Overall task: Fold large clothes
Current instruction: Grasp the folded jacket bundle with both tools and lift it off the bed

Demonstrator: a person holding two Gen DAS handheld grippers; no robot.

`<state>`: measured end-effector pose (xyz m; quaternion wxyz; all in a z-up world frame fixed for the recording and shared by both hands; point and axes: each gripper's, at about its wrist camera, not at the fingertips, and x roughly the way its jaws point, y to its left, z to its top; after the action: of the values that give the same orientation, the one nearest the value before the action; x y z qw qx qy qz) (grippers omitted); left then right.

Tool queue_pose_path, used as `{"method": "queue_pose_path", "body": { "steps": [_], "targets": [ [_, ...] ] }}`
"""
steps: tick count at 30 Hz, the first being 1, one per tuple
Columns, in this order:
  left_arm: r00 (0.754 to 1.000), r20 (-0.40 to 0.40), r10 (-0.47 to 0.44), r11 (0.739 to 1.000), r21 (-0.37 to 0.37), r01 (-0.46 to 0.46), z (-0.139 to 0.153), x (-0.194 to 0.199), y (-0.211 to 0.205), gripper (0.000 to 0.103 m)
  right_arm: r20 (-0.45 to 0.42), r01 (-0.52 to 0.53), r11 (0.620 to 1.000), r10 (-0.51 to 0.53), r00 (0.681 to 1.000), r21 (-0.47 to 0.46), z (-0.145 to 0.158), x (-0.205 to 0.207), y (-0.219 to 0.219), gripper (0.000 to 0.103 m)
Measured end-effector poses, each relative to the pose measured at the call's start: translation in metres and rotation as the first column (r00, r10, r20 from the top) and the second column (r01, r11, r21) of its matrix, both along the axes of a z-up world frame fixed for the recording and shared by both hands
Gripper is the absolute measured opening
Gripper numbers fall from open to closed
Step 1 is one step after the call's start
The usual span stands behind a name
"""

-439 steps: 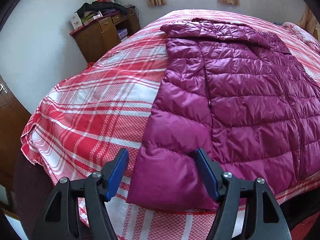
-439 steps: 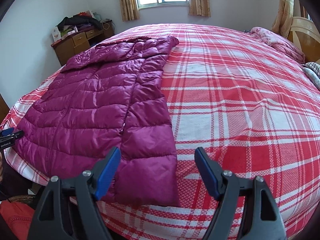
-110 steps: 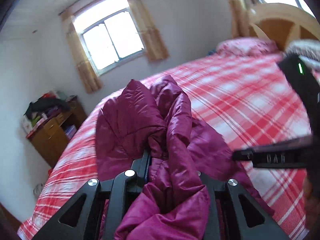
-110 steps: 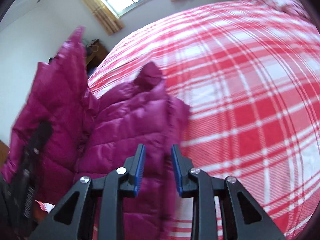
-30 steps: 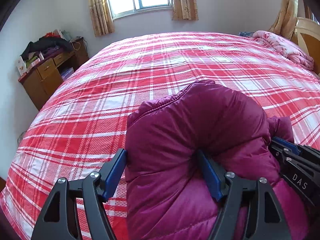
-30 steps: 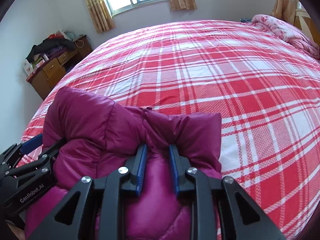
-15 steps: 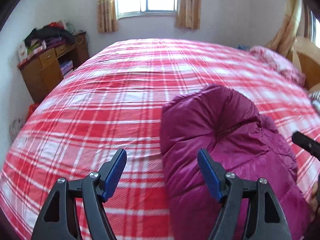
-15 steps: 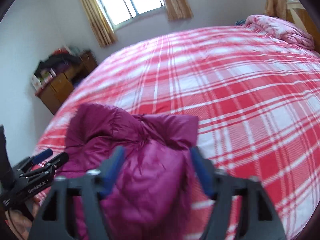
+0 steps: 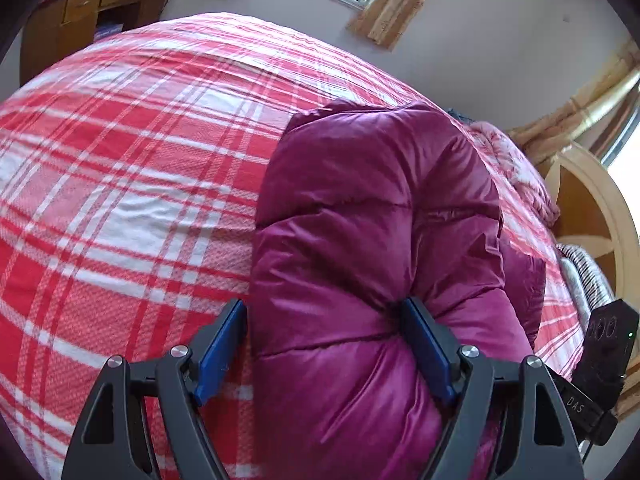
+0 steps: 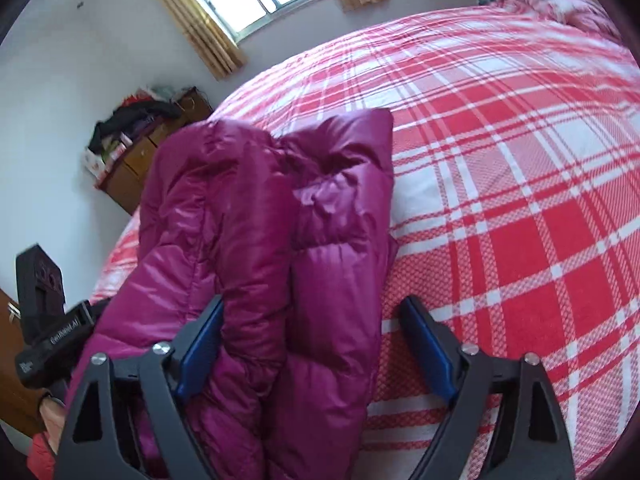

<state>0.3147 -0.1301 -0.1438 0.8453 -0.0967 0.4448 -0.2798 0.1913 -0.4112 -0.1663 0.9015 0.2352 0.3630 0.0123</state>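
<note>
Folded purple jacket (image 9: 372, 248) lies bunched on the red-and-white plaid bed (image 9: 120, 184), near its edge.

Left gripper (image 9: 324, 344): jaws wide, jacket bulk between them. Right-side blue pad (image 9: 426, 350) presses into a fold; left-side pad sits just beside the fabric, contact unclear. Reads as straddling, not clenched.

Right gripper (image 10: 316, 344): jaws closing from wide. Jacket's right part lies between them; left pad (image 10: 200, 344) touches fabric, right pad is apart, over bare bedspread. Released, no grasp.
</note>
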Motion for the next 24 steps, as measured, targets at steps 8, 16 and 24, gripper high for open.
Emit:
{"method": "queue_pose_path", "body": {
  "steps": [8,16,24],
  "targets": [
    [0.99,0.136,-0.029,0.987,0.159,0.007,0.035,-0.043,-0.012,0.041,-0.05,-0.046,0.999,0.048,0.998,0.025,0.008,0.001,0.022,0.034],
    [0.975,0.216,0.06,0.973,0.203,-0.105,0.06,-0.096,0.047,0.037,-0.012,-0.113,0.992,0.114,0.993,0.063,0.022,-0.03,0.072,0.026],
    [0.943,0.26,0.208,0.941,0.209,-0.266,0.069,-0.123,0.144,0.037,0.039,-0.244,0.966,0.241,0.97,0.08,0.029,-0.031,0.148,0.026]
  ]
}}
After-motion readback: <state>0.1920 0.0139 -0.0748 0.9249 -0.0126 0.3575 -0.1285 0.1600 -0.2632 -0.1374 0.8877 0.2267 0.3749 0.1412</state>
